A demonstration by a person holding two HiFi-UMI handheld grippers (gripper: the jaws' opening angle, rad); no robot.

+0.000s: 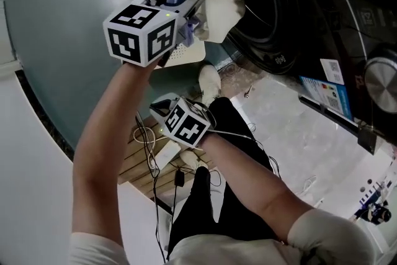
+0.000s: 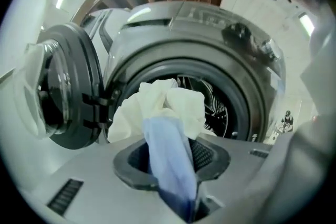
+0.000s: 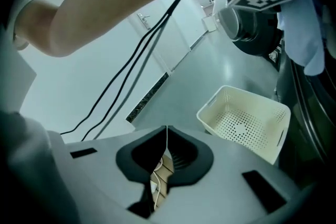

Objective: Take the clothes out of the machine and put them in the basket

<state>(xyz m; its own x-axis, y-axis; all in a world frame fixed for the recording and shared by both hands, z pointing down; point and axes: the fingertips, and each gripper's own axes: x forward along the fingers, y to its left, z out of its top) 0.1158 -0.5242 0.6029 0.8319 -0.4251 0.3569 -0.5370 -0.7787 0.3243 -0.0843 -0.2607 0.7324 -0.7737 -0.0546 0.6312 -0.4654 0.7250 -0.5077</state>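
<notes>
**A:** How far along is the person?

**B:** Roughly midway through the first load, by the look of it. The left gripper (image 2: 173, 165) is clenched on a bundle of clothes (image 2: 165, 113): a pale blue piece (image 2: 169, 157) pinched between the jaws, with white cloth (image 2: 181, 102) bunched above it. The bundle hangs in front of the mouth of the washing machine (image 2: 210, 29), clear of the drum (image 2: 212, 105).

**A:** And the basket?

**B:** The basket (image 3: 265, 150) stands on the floor (image 3: 157, 44) just beside the machine, and the right gripper view shows nothing in it. So 0 pieces are delivered so far, and 1 bundle is out and in the air.

**A:** What is the right gripper doing?

**B:** The right gripper (image 3: 166, 131) has its jaws pressed together with nothing between them. It sits lower than the left one, aimed toward the floor near the basket.

**A:** What is left, then?

**B:** Carrying the bundle over to the basket and letting go. The door (image 2: 58, 92) stands wide open. Whether more clothes remain inside cannot be told, since the bundle hides much of the drum; the part that shows is bare metal.
</notes>
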